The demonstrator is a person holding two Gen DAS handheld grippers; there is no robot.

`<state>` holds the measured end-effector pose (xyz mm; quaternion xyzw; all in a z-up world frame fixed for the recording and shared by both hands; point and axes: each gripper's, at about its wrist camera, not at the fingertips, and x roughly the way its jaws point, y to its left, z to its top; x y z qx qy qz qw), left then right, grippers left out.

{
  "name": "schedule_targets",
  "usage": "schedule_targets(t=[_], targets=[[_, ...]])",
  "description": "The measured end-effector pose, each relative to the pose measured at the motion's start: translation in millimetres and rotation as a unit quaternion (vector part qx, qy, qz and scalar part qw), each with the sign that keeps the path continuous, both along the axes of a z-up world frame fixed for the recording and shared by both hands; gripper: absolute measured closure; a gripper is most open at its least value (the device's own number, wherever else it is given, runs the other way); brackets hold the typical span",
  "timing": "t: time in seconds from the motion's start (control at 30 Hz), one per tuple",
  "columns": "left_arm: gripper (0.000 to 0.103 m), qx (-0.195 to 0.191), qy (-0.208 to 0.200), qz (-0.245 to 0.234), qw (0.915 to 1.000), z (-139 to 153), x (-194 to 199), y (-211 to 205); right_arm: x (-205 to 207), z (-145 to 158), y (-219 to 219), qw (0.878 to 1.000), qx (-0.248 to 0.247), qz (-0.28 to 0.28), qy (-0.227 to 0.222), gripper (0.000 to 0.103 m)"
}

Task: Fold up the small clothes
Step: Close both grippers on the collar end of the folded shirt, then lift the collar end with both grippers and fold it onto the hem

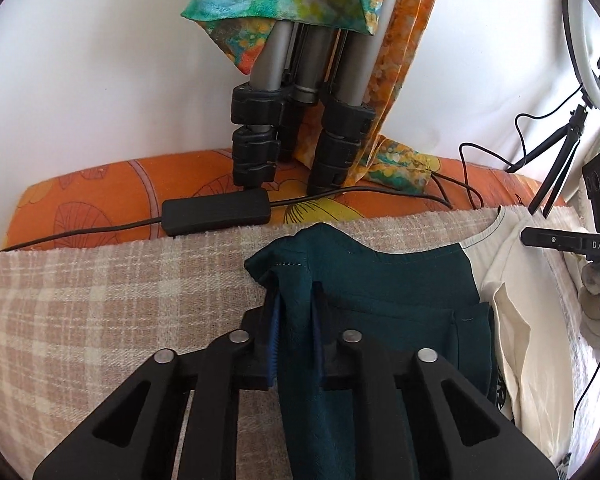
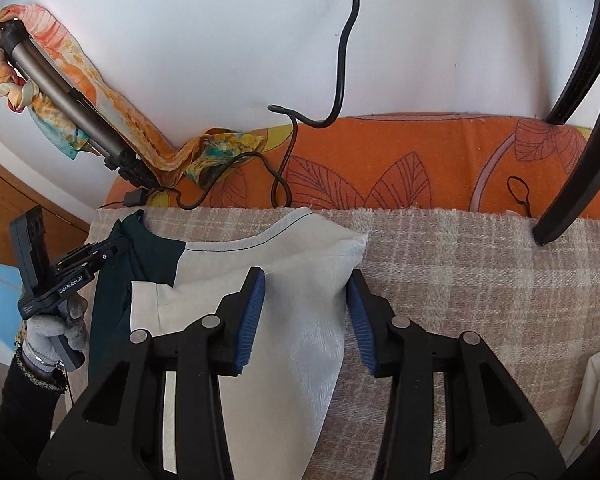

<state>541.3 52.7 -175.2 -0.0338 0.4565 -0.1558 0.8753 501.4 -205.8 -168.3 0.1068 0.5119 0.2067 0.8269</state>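
A small garment, part dark green (image 1: 380, 288) and part cream white (image 2: 300, 280), lies on the beige checked cloth (image 1: 100, 300). My left gripper (image 1: 294, 312) is shut on a bunched corner of the dark green part. My right gripper (image 2: 306, 308) has its blue pads (image 2: 252, 312) apart, one on each side of a raised fold of the cream part, which runs between them without being squeezed. The left gripper also shows in the right wrist view (image 2: 100, 256), held by a gloved hand at the green end. The right gripper shows at the right edge of the left wrist view (image 1: 564, 244).
A tripod (image 1: 300, 120) draped with a colourful scarf (image 1: 284, 0) stands at the back on an orange patterned cover (image 2: 420, 168). A black power adapter (image 1: 216, 212) and cables lie there. A ring light stand (image 1: 560, 160) is at the right. Another cream cloth (image 2: 596, 392) lies at the right.
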Motion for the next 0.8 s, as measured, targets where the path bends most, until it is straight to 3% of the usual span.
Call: schedule_targets(t=[0.03,0.13,0.53,0.8], targets=[[0.098,-0.003,-0.002,0.000,1.0000,-0.8,0.6,-0.8,-0.2,0.1,4.5,1.000,-0.012,0.005,0.003,0.091],[0.100,0.000,-0.009,-0.005,0.9999,-0.6,-2.9,-2.4,-4.3,4.3,12.1,0.999,-0.043,0.008,-0.008,0.096],[0.100,-0.015,-0.057,-0.019,0.9981,39.9,-47.1,-1.0,-44.3,64.4,20.7,0.997,-0.024,0.036,-0.059,0.098],[0.100,-0.032,-0.081,-0.028,0.9958,74.7,-109.1,-0.5,-110.4,97.4,21.5,0.996,-0.016,0.036,-0.079,0.098]])
